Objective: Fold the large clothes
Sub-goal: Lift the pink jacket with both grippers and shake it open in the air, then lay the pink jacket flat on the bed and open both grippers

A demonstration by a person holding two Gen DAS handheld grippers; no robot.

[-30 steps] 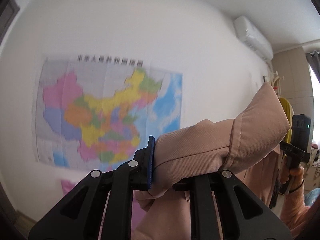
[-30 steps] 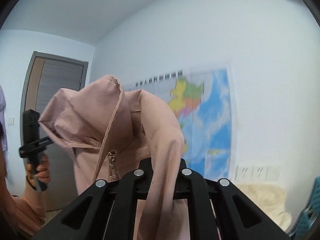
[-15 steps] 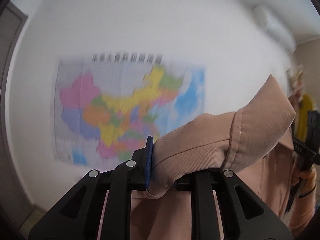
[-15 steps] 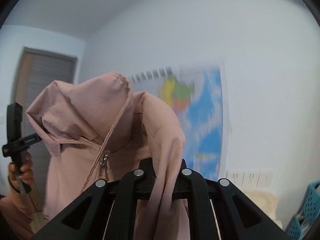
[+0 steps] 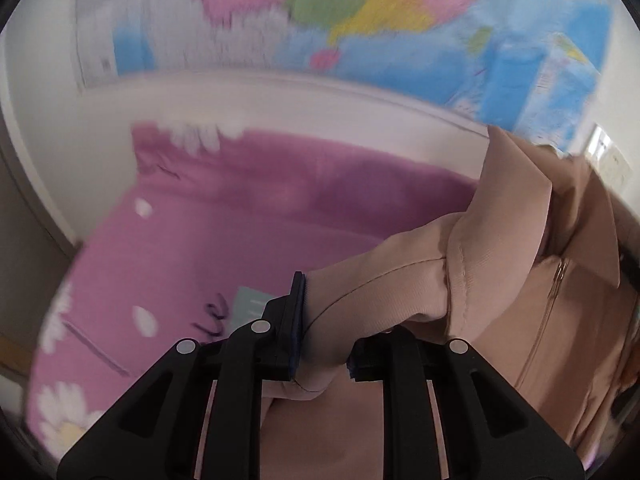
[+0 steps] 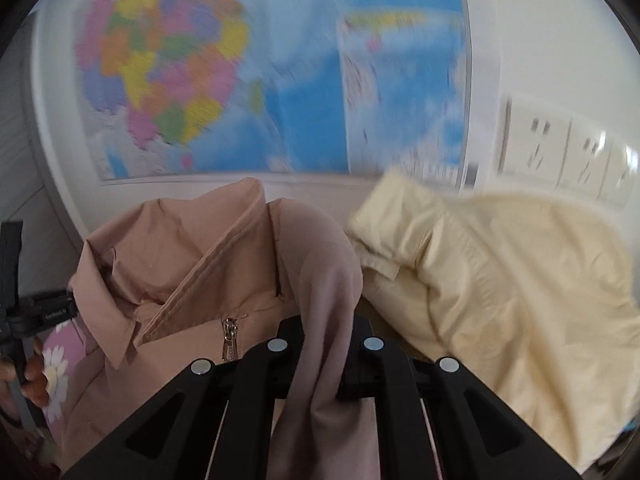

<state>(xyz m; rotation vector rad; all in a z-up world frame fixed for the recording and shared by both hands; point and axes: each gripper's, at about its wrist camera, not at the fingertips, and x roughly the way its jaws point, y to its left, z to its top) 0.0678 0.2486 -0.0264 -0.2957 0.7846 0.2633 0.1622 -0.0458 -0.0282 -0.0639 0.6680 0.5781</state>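
- Broadly, a pink bed cover printed with white daisies [image 5: 192,240] fills the lower left of the left wrist view, its far edge running along the white wall [image 5: 280,100]; most of its surface is open to the left of the garment.
- The colourful paper wall map [image 6: 248,72] hangs above, its lower edge just over the bed line, blurred in both views.
- The task's thing, a dusty-pink zip-front jacket with a collar [image 6: 192,264], is held up between both grippers over the bed; its collar edge stands highest and its metal zip pull [image 6: 229,338] hangs at the front opening.
- A crumpled pale-yellow garment [image 6: 500,300] lies to the right of the jacket, its left edge just beside the jacket's shoulder.
- The left gripper [image 5: 322,344] has its black fingers pressed narrowly onto a ribbed pink fold near the shoulder seam, which bulges out above them.
- The right gripper [image 6: 322,356] pinches a strip of the jacket that drapes down between its fingers.
- White wall sockets [image 6: 560,148] sit right of the map.
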